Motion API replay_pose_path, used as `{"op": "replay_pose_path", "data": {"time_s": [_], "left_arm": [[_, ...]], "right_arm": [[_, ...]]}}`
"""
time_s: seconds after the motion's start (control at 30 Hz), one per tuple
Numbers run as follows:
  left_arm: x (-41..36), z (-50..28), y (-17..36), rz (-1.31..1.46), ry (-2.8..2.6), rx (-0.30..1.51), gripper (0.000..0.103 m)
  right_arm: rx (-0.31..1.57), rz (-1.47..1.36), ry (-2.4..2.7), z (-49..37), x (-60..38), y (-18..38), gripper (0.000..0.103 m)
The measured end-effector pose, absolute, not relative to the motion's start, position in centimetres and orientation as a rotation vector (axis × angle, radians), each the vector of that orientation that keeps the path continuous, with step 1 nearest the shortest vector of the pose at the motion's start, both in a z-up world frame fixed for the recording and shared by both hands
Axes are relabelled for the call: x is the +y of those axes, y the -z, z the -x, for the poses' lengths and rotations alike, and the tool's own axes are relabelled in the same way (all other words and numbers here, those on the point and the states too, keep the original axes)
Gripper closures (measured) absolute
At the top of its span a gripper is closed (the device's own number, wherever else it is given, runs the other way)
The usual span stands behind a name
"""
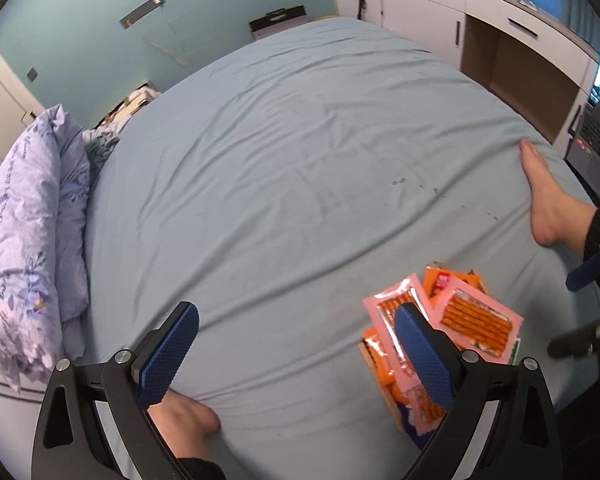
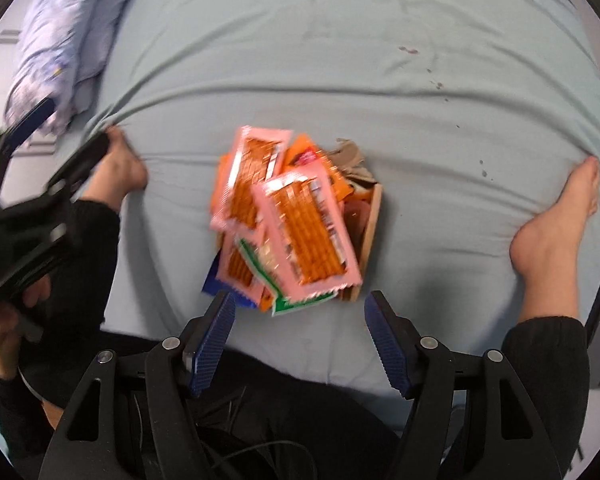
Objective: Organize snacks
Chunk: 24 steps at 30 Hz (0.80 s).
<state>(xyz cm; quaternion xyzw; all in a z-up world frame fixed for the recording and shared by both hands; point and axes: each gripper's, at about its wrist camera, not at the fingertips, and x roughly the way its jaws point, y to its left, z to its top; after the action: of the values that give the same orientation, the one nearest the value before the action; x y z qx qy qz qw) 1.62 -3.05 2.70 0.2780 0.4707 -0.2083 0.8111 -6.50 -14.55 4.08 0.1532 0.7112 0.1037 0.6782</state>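
A heap of snack packets [image 2: 284,216] lies in and over a small wooden box [image 2: 370,232] on the light blue bed sheet [image 2: 340,60]. The top packets are pink with orange sticks [image 2: 308,236]; orange, green and blue packets lie under them. The heap also shows in the left wrist view [image 1: 460,312], behind my left gripper's right finger. My right gripper [image 2: 300,340] is open and empty, just in front of the heap. My left gripper [image 1: 296,356] is open and empty, above the sheet to the left of the heap. It shows at the left in the right wrist view [image 2: 40,168].
The person's bare feet [image 2: 556,220] [image 2: 124,160] rest on the bed on both sides of the heap. A purple flowered pillow [image 1: 28,240] lies at the bed's left edge. White cabinets and a desk [image 1: 480,28] stand beyond the bed's far right.
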Motion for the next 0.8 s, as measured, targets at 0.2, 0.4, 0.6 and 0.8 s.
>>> {"op": "replay_pose_path", "data": {"time_s": [0.2, 0.4, 0.6, 0.8], "left_arm": [[-3.6, -1.1, -1.9, -0.607, 0.449, 1.055, 0.002], [-3.4, -0.5, -1.9, -0.616, 0.439, 1.058, 0.002], [-3.3, -0.1, -2.7, -0.62, 0.412, 1.028, 0.002], [-3.8, 0.3, -2.9, -0.657, 0.404, 1.01, 0.001]], "right_arm": [[1.612, -0.156, -0.323, 7.3, -12.6, -3.5, 0.037], [1.466, 0.087, -0.203, 7.1, -13.3, -4.6, 0.037], [1.36, 0.094, -0.14, 7.2, -15.0, -5.7, 0.037], [1.363, 0.153, -0.127, 7.7, -14.2, -4.6, 0.037]]}}
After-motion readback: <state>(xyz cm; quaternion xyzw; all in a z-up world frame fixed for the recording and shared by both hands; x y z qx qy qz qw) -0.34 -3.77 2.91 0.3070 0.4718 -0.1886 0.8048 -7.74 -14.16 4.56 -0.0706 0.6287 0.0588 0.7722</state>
